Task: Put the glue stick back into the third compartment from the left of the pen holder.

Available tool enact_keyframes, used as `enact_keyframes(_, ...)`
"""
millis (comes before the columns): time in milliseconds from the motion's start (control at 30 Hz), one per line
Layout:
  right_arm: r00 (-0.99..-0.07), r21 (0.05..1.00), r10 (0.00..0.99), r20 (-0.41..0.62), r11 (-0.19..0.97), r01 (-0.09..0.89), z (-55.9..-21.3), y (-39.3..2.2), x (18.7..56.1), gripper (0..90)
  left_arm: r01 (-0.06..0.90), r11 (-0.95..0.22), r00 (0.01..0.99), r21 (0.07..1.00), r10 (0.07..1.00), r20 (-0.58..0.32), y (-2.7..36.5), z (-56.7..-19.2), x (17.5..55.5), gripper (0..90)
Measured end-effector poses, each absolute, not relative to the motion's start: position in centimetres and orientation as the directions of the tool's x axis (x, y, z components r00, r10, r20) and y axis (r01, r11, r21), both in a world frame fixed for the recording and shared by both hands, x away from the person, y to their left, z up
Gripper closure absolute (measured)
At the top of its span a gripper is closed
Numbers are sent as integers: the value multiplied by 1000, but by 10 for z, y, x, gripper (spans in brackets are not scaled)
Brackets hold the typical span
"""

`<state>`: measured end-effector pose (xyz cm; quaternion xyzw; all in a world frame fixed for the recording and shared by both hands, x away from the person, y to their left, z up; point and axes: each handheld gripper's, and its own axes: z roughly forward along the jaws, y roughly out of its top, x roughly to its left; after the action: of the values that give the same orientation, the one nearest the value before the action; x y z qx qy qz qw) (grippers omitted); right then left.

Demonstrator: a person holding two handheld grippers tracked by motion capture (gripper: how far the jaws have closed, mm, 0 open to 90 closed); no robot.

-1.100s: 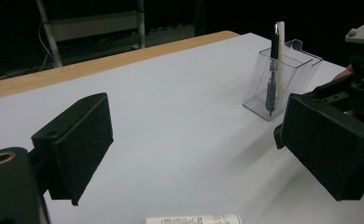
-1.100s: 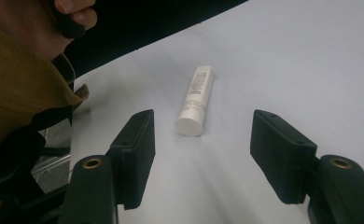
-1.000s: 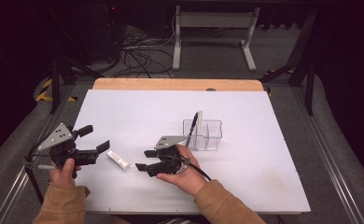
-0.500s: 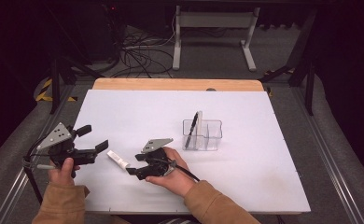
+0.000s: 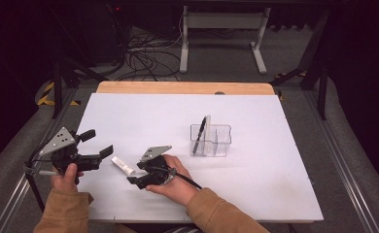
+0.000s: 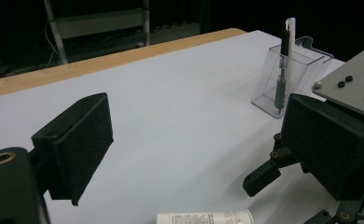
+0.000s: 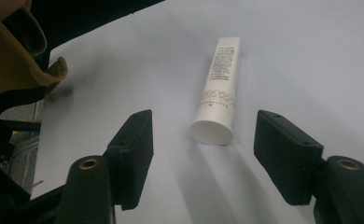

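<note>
Work about halfway, by the look of it. One black pen (image 5: 199,134) already upright in the clear plastic organizer (image 5: 212,141), right of centre in the high view; possibly a white item beside it in the same compartment, judging from the left gripper view, though too thin and pale to call for sure. One white tube (image 7: 218,88) still flat on the white table (image 5: 275,174), lower left of centre in the high view, well apart from the organizer.

Right gripper (image 7: 203,156) low over the table, jaws part open and aimed at the tube's capped end, cap just ahead of the gap, nothing pinched yet. Left gripper (image 5: 91,144) at the lower left of the high view, jaws wide apart and empty, hanging idle near the table's edge.

Left to do: close on the tube, lift, carry across to the organizer, drop in.

Count: two grippers, one organizer, one pen, one tube.
</note>
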<state>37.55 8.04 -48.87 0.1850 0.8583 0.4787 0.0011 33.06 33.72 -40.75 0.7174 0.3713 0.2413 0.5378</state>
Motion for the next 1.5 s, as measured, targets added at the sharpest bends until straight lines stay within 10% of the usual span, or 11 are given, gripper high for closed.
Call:
enact_keyframes(600, -936, 805, 328, 127, 518, 291, -494, 102, 374, 398, 282, -151, 613, 948, 788, -57, 337, -409, 332, 99)
enact_keyframes(1133, -908, 780, 411, 81, 541, 314, -496, 109, 376, 650, 295, -166, 617, 941, 785, -55, 334, -413, 334, 99)
enact_keyframes(1500, -915, 767, 398, 64, 567, 300, -477, 92, 378, 657, 287, -165, 617, 944, 785, -50, 334, -412, 335, 100)
